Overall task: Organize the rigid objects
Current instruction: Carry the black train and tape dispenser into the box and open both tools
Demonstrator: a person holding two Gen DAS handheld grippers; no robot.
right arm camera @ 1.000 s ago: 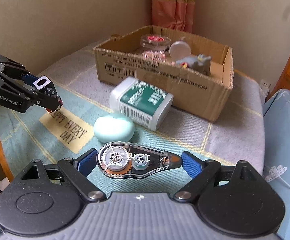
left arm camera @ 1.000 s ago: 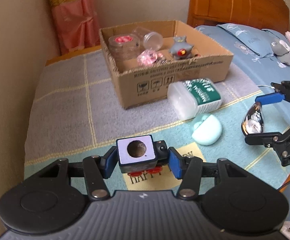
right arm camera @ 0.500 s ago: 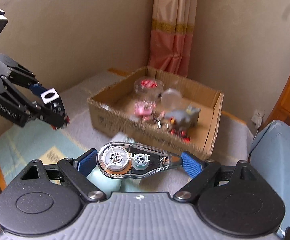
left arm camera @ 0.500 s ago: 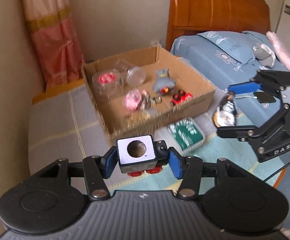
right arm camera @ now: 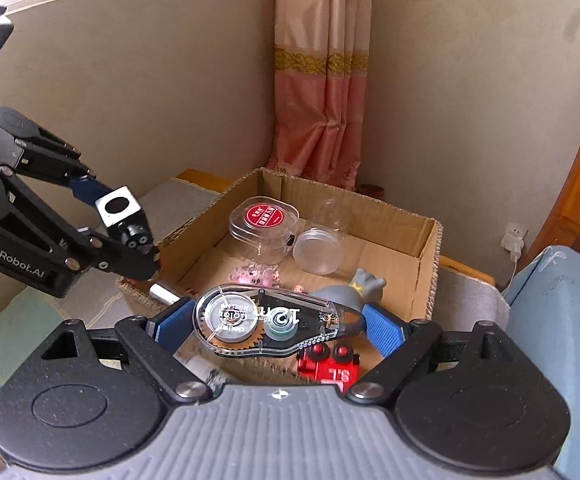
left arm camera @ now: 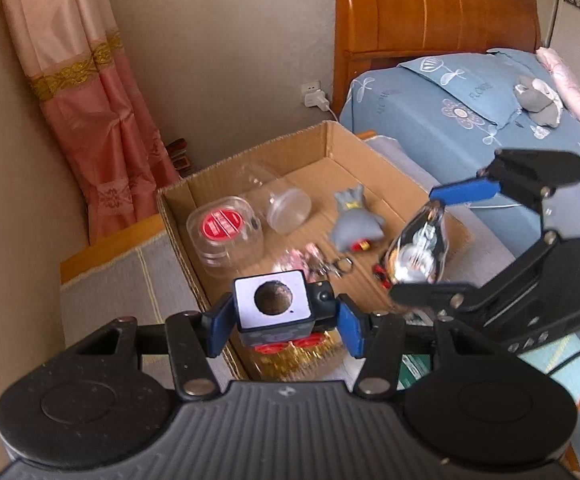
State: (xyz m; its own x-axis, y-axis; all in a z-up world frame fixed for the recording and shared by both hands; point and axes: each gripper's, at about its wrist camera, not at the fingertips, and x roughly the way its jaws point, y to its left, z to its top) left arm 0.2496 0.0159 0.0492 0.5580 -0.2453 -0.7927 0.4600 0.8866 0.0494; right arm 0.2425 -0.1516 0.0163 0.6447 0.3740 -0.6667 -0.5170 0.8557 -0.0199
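Note:
My left gripper (left arm camera: 281, 322) is shut on a small toy with a white square top with a dark hole (left arm camera: 273, 300) and red wheels, held above the near edge of the cardboard box (left arm camera: 250, 164). It also shows in the right wrist view (right arm camera: 124, 220). My right gripper (right arm camera: 272, 326) is shut on a clear correction tape dispenser (right arm camera: 266, 322), held over the box (right arm camera: 426, 240). The dispenser also shows in the left wrist view (left arm camera: 418, 250).
In the box lie a clear case with a red label (right arm camera: 264, 226), a clear round jar (right arm camera: 318, 248), a grey figure (left arm camera: 354, 222), a pink item (right arm camera: 254, 276) and a red toy car (right arm camera: 328, 364). A bed (left arm camera: 490, 120) stands to the right, a curtain (right arm camera: 322, 100) behind.
Both grippers have risen and moved forward from the table over the box, each still holding its object. The green-labelled container and mint case have dropped out of view.

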